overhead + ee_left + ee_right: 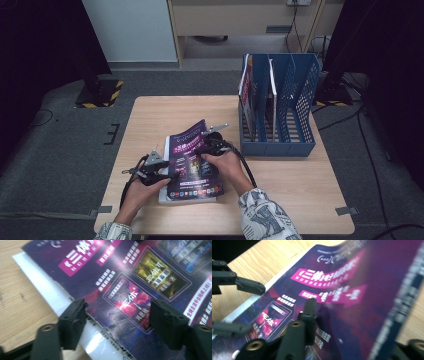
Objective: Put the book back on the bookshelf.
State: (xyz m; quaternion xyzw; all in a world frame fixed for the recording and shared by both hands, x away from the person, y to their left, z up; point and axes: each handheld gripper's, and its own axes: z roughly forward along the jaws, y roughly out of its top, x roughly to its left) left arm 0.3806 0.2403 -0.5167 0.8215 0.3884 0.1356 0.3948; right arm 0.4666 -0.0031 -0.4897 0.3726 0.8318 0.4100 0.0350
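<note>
on the light wooden table [150,115], near its front edge, lies a magazine [192,165] with a dark purple cover printed in pink and white lettering, and both grippers are at it. a white page beneath the cover shows along the magazine's left and front edges in the high view.

the left gripper [156,167] sits at the magazine's left edge, held in the person's left hand [142,192]. in the left gripper view its jaws stand well apart, one over the white page margin by the wood, the other over the purple cover, with the cover's printed panels showing between them. the pads do not press anything; the jaws are open and hold nothing.

the right gripper [212,142] is at the magazine's right edge, held in the right hand [227,165], whose patterned sleeve [262,217] enters from the bottom of the high view. the cover's right side is lifted and curls upward off the pages there. in the right gripper view the raised cover [362,302] stands between the two jaws, the near jaw against its printed face and the far jaw at the lower right corner behind it; the jaws are drawn in on the cover and grip its edge. the left gripper's jaws show farther off in that view, at the left over the magazine's edge.

behind the magazine to the right, on the same table, stands a blue file rack [280,105] with several thin magazines upright in its left compartments.
</note>
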